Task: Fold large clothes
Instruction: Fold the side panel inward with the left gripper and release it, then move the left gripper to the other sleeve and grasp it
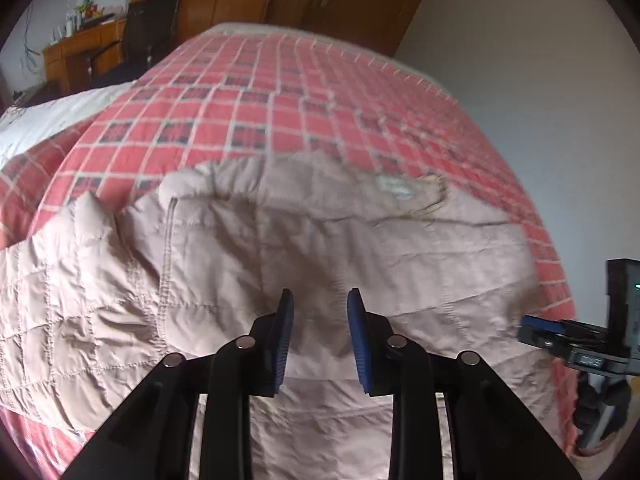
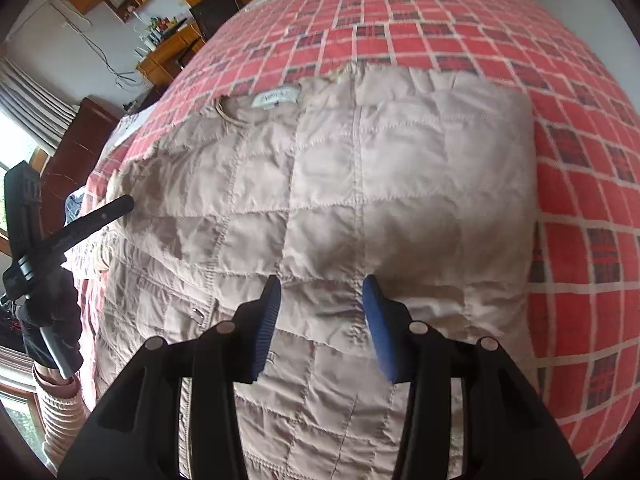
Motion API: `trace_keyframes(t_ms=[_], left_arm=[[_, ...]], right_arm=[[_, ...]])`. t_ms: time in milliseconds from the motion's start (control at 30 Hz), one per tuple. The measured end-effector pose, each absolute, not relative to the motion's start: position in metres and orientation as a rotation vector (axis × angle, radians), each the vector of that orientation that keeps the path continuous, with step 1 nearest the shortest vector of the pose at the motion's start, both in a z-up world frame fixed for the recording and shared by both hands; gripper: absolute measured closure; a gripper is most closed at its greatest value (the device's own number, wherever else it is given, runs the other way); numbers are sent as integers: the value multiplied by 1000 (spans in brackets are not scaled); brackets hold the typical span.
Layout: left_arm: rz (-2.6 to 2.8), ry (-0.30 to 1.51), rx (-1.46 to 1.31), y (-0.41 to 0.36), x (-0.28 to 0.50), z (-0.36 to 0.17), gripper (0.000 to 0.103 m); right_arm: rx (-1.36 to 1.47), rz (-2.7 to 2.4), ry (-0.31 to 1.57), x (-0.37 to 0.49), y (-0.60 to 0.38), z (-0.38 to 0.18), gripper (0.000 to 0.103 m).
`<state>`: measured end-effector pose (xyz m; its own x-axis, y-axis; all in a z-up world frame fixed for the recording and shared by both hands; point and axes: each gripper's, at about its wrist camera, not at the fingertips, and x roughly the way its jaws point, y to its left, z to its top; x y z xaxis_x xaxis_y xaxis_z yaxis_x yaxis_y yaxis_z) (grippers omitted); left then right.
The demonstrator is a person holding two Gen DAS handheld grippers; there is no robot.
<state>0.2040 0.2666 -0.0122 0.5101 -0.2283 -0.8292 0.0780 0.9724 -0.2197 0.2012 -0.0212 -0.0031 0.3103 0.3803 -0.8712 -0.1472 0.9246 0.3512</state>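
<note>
A beige quilted jacket (image 1: 280,248) lies spread on the bed, its collar and white label (image 2: 276,98) toward the far side. In the right wrist view a panel of the jacket (image 2: 400,168) is folded over onto the middle. My left gripper (image 1: 320,300) hovers open just above the jacket, nothing between its blue pads. My right gripper (image 2: 322,286) is open too, over the edge of the folded panel. The other gripper (image 2: 100,216) shows at the left edge of the right wrist view, held by a gloved hand (image 2: 52,312).
A red plaid blanket (image 2: 460,28) covers the bed. A white pillow (image 1: 52,120) lies at its left. A wooden desk (image 1: 80,52) with a black chair (image 1: 148,32) and wardrobes stand beyond. The right gripper's body (image 1: 592,340) shows at the right edge of the left wrist view.
</note>
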Motion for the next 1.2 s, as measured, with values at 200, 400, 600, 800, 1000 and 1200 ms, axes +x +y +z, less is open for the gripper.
trace_keyframes(t_ms=[200,400,600,800,1000,1200], left_arm=[[-210,1071,-217,283,209,-51,77],[-191,1065,-257,287,200,-42,75],[-165,911,-318,344,143,18,52],[95,874,-383,458,75,27,50],[413,890,-471,572,14,3,49],[475,848,-670,642,-2,-22,49]], right_arm=[[240,356,1228,203,-24,-24,61],[269,345,1227,203,-27,-14,60],[257,415,1121,175,-26,29,52],[257,464,1170,166,-14,23,51],[226,501,1207,161,6,12,51],[204,507,1220,160,15,7,51]])
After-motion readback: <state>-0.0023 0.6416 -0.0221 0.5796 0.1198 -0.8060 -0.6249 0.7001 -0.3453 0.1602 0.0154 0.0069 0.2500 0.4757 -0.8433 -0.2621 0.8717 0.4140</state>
